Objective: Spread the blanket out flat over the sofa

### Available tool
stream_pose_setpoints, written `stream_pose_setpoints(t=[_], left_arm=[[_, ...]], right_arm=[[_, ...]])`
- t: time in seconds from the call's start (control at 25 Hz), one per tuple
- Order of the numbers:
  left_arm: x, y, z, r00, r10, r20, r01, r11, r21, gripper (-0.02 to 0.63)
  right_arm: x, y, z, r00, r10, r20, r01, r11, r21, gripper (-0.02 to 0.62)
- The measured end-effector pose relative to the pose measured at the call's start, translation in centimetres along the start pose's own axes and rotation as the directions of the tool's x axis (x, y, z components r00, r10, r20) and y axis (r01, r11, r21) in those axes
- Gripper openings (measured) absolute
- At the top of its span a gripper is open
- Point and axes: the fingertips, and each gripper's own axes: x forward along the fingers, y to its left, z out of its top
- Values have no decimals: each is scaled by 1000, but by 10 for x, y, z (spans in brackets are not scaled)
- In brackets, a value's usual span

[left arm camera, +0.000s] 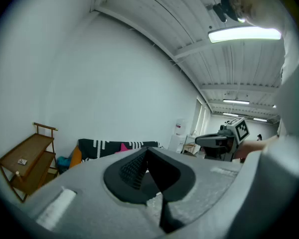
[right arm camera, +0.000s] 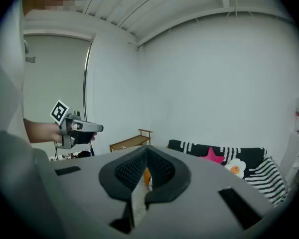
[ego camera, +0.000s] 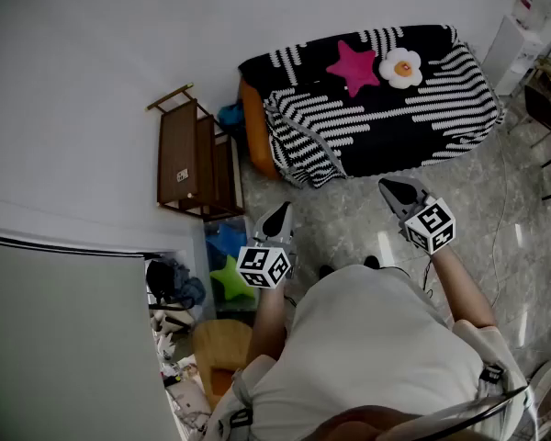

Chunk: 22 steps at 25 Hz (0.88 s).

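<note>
- The blanket (ego camera: 386,118) was draped over the sofa (ego camera: 255,136), covering seat and backrest. Its left front corner hung in bunched folds, and the sofa's orange left end looked bare.
- Risk, I'd say: yanking that bunched corner could drag the whole sheet along and roll the star cushion (ego camera: 352,65) and egg cushion (ego camera: 401,67) off the top edge.
- Left gripper (ego camera: 280,212) and right gripper (ego camera: 391,187) both had their jaws together with nothing in them, held over the floor well apart from the sofa's front edge. Going in closed like that would probably just shove fabric instead of pinching it.
- Couldn't tell how the blanket sat behind the backrest or under the cushions.
- Both gripper views only showed a strip of the sofa above the jaws.
</note>
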Motion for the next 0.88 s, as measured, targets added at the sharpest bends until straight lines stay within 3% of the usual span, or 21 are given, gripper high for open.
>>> stream_pose_setpoints(t=[0.88], left_arm=[[-11,-17,-13,1000,7,0,-7,999,34,20]], right_arm=[[0,8,-18,1000,7,-12,-6,999,44,3]])
